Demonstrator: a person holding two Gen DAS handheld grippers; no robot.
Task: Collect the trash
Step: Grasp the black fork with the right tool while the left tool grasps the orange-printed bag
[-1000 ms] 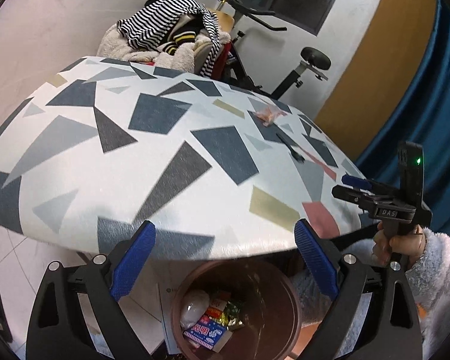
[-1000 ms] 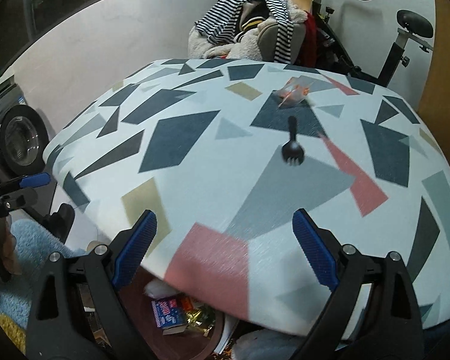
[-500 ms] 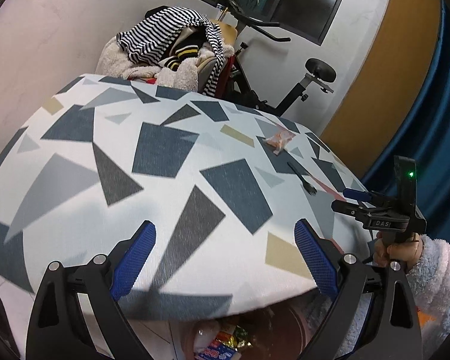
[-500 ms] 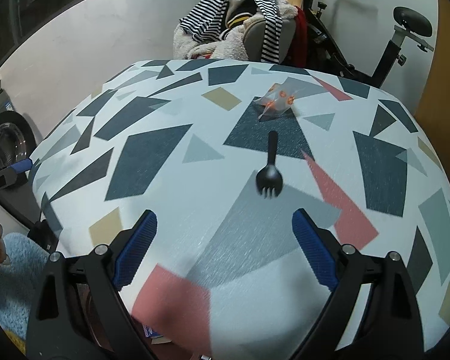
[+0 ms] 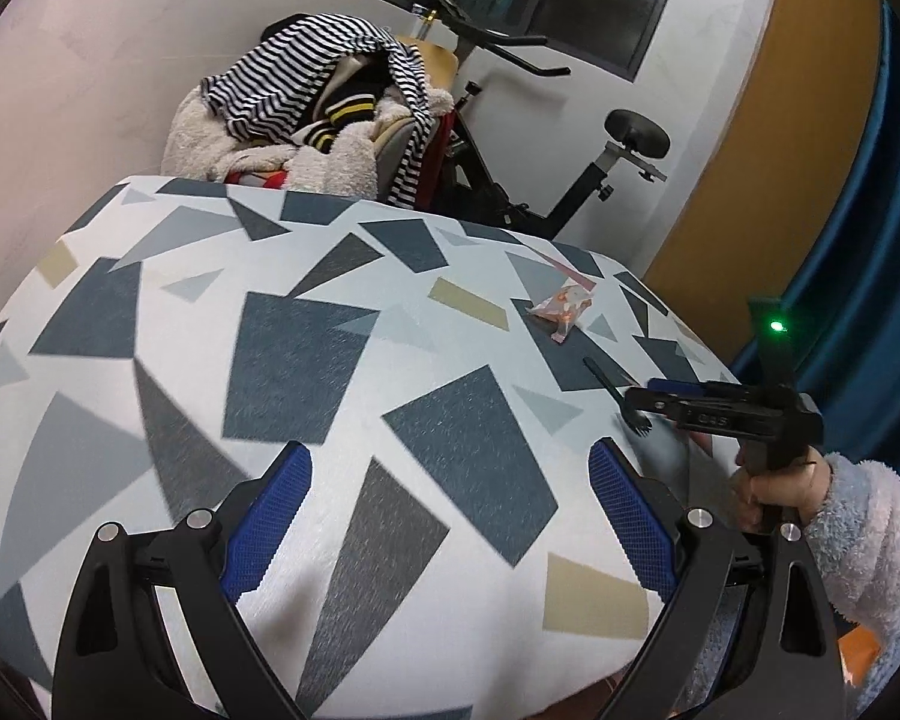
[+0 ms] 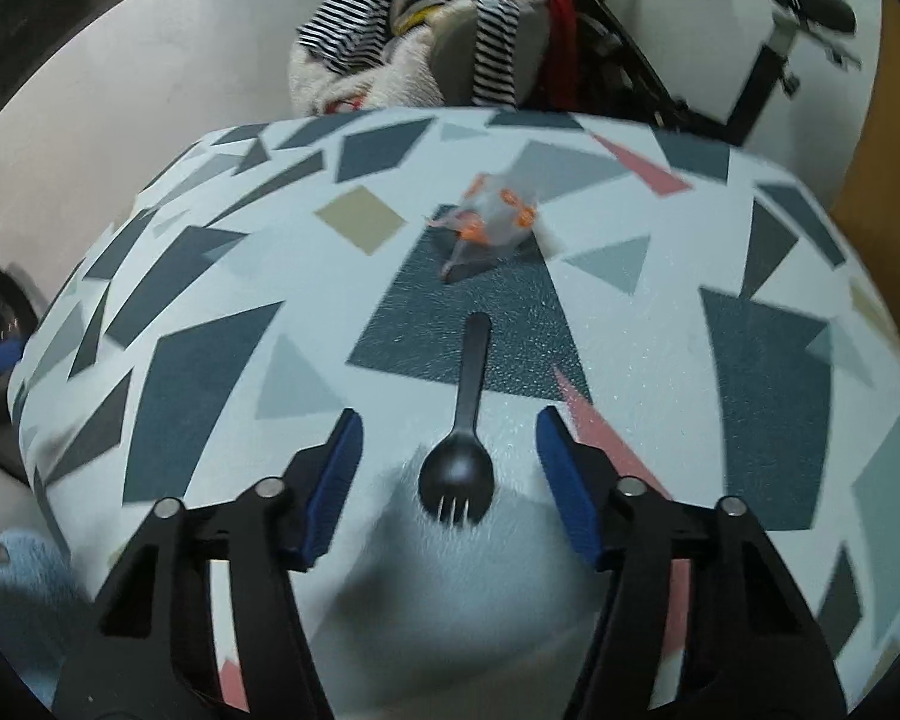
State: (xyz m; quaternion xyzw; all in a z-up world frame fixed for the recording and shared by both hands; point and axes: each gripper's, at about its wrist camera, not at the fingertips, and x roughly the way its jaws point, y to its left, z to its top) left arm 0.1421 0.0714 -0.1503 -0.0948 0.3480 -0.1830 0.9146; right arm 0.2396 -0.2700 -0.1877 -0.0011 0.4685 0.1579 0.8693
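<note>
The right gripper [image 6: 450, 468] hangs low over the table [image 6: 210, 360], fingers spread wide with the black spork [image 6: 459, 462] lying between them, tines toward the camera, untouched. The step in hand looks like picking up the spork; next the fingers need to drop and clench on its head or handle. Just beyond lies a crumpled wrapper [image 6: 492, 216]. The left gripper [image 5: 450, 516] waits released over bare table, holding nothing.

We see a white tablecloth [image 6: 642, 360] patterned with navy, grey, tan and pink shards. On it, a black plastic fork [image 6: 468, 414]; beyond it, a clear wrapper [image 6: 492, 216] with orange print. Blue pads [image 6: 561, 474] line black gripper fingers. Behind the tablecloth, black-white striped clothing [image 5: 306, 84].
</note>
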